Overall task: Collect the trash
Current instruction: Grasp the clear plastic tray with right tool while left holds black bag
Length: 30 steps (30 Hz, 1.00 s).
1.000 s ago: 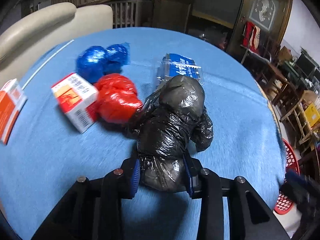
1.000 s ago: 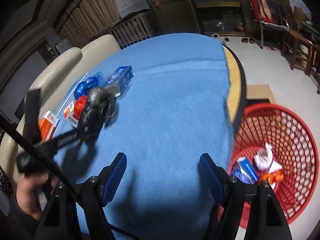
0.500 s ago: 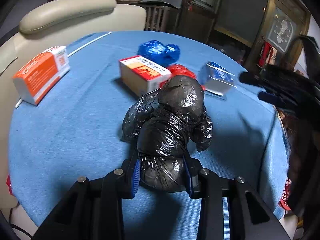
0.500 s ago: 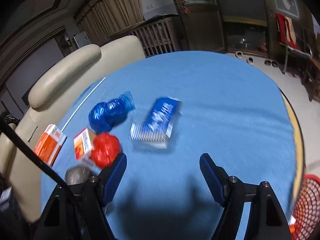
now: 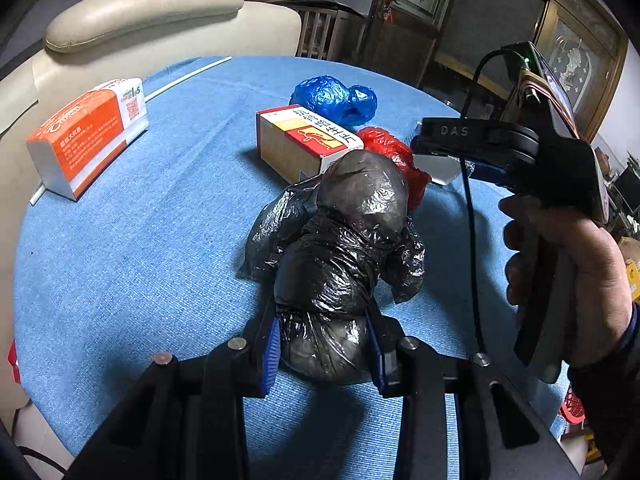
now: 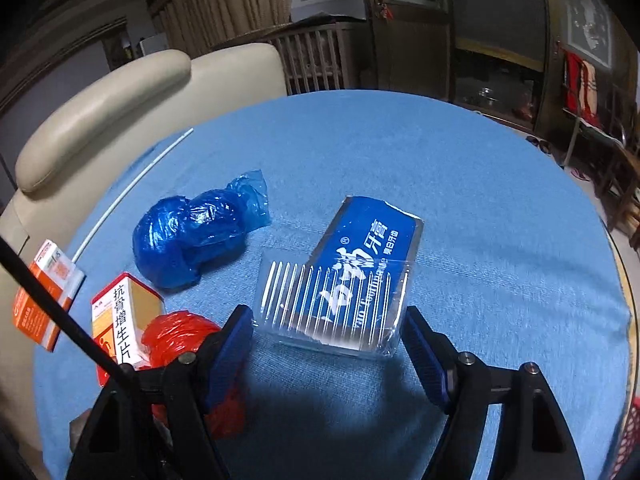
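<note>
round table (image 6: 500,208), blue cloth | cream leather chair (image 5: 152,12) at its far edge | tan curtains (image 6: 224,4) behind | dark wooden cabinet, glass doors (image 5: 480,28) | slatted wooden rail (image 6: 312,60) | dim indoor light

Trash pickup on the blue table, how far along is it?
Nothing visibly binned in these views. In hand: the left tool is shut on the black plastic bag; the right tool is open just short of the blue toothpaste package. Left on the table: blue bag bundle, red bag bundle, yellow-and-red box, orange box.
</note>
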Motion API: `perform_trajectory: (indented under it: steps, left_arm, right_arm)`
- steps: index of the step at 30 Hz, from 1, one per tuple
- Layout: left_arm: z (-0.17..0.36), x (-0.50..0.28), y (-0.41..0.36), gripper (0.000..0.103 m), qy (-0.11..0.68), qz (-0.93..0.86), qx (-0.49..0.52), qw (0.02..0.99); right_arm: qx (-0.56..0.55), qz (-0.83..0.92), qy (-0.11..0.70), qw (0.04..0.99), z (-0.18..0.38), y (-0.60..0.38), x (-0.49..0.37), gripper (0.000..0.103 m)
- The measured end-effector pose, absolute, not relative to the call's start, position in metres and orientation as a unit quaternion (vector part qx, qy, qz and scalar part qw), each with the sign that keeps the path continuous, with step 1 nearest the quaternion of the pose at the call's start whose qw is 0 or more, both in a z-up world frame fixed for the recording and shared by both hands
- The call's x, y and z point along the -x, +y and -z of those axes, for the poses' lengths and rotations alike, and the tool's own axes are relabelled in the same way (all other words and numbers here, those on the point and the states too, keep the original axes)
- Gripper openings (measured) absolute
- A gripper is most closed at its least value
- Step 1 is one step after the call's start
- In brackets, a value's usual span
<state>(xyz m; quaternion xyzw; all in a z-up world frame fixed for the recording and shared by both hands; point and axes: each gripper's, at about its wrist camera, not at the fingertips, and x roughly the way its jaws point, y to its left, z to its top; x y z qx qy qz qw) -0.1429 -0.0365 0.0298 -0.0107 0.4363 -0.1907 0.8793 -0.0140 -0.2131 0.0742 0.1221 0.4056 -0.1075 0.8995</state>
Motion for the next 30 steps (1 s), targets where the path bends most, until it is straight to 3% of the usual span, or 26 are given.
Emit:
perform_trajectory:
  steps: [3,30]
  left_arm:
    - [-0.03,0.142,-0.036,0.038,0.435,0.191,0.012,0.88]
    - [-0.087,0.223,-0.062,0.038,0.38,0.185,-0.043,0.905]
  right_arm:
    - [-0.129,0.098,0.411,0.897,-0.077,-0.221,0.021,0.071]
    - [-0.234,0.067,0.323,0.915,-0.121,-0.245,0.231,0.071]
